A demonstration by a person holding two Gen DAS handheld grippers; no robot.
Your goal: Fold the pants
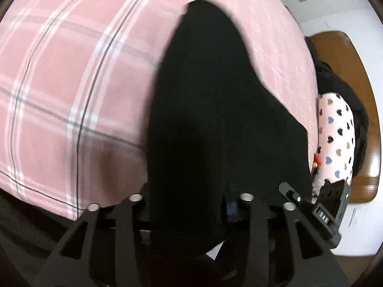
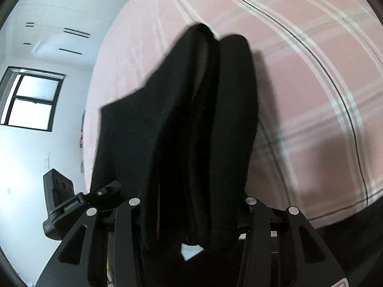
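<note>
Both grippers [image 1: 191,205] [image 2: 191,205] clamp black pants [image 1: 215,119] between fingers.

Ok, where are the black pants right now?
The black pants hang between both grippers' fingers, filling the middle of both wrist views, with the pink plaid bedcover behind them.

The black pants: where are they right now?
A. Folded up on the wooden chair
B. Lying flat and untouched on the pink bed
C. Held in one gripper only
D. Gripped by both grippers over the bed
D: in each wrist view the black pants run down between the jaws of the left gripper and the right gripper, with the pink bed behind.
</note>
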